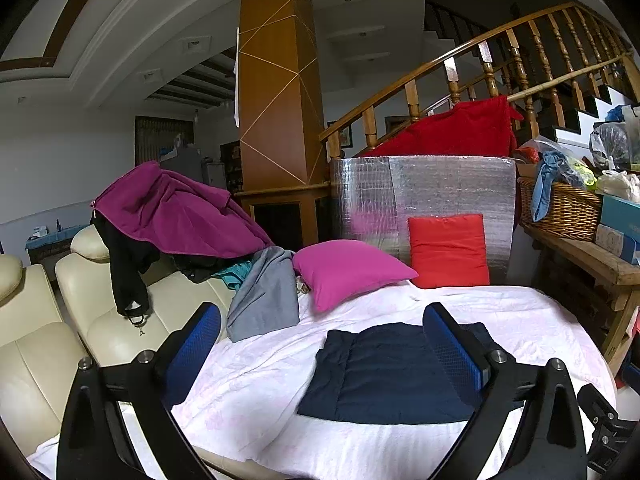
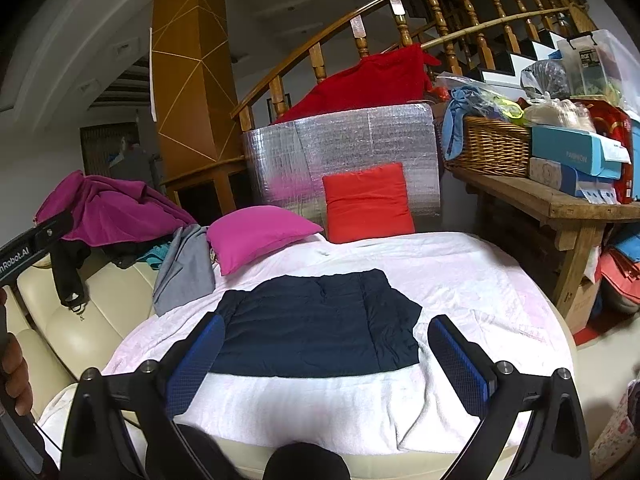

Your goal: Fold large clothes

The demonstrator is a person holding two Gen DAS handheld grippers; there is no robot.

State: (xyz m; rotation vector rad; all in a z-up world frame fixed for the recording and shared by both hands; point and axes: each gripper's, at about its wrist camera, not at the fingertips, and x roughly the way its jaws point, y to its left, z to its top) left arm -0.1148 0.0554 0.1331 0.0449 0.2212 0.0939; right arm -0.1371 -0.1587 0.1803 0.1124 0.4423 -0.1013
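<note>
Nearest the cameras, both tools are held above the front edge of the bed, gripping nothing. The left gripper has its blue-padded fingers spread wide apart, and the right gripper is spread just as wide.

Between and just beyond the fingers lies the folded navy-blue quilted garment, a flat rectangle on the white and pale pink bedsheet, near the front edge and about midway across it. At the left edge of the right wrist view, part of the other black tool and a hand show.

Farther back, at the sheet's left edge, a grey cloth garment hangs down over the edge. Beside it lies a magenta square pillow, and at the far edge a red square cushion leans upright against a silver foil-covered panel. To the left, a purple fleece jacket is draped over the cream leather sofa.
</note>
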